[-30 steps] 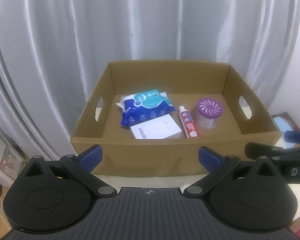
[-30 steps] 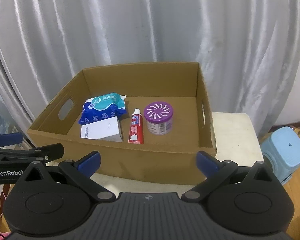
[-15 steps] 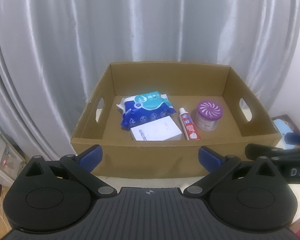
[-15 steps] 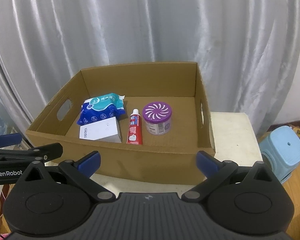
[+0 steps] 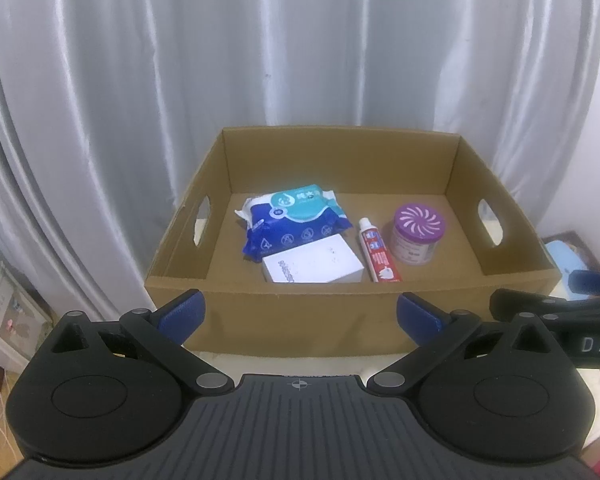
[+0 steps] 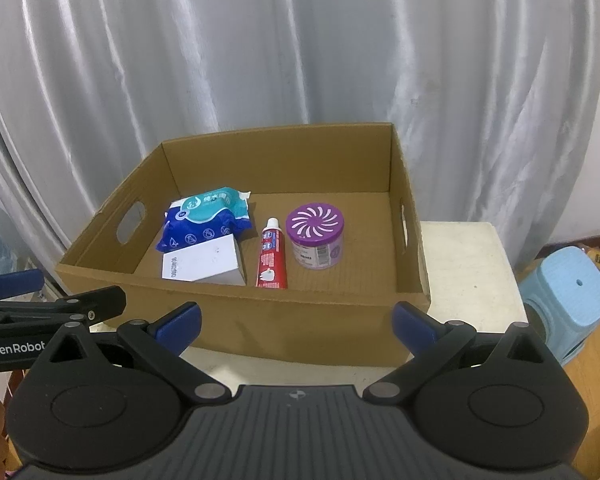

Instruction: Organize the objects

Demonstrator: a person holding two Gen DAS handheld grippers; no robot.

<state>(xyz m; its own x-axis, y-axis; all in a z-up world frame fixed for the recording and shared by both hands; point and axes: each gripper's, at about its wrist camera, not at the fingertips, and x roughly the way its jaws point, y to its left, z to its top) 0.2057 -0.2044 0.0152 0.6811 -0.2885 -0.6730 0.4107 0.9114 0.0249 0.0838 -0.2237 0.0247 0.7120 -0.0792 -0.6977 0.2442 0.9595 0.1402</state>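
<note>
An open cardboard box (image 5: pixel 300 320) (image 6: pixel 300 320) sits on a white table. Inside it lie a blue wet-wipes pack (image 5: pixel 292 220) (image 6: pixel 206 220), a white box (image 5: pixel 312 266) (image 6: pixel 200 262), a red toothpaste tube (image 5: pixel 376 250) (image 6: pixel 272 254) and a purple-lidded jar (image 5: pixel 418 234) (image 6: pixel 316 236). My left gripper (image 5: pixel 298 314) is open and empty in front of the box's near wall. My right gripper (image 6: pixel 296 318) is open and empty too, beside it. Each gripper shows at the edge of the other's view.
A grey curtain (image 5: pixel 300 60) hangs behind the box. A light blue stool (image 6: pixel 568 300) stands right of the white table (image 6: pixel 468 264). Shelving with clutter (image 5: pixel 8 312) is at the lower left.
Both grippers have drawn back and up slightly, so the box sits a little farther off and lower in view. Nothing in the box has moved.
</note>
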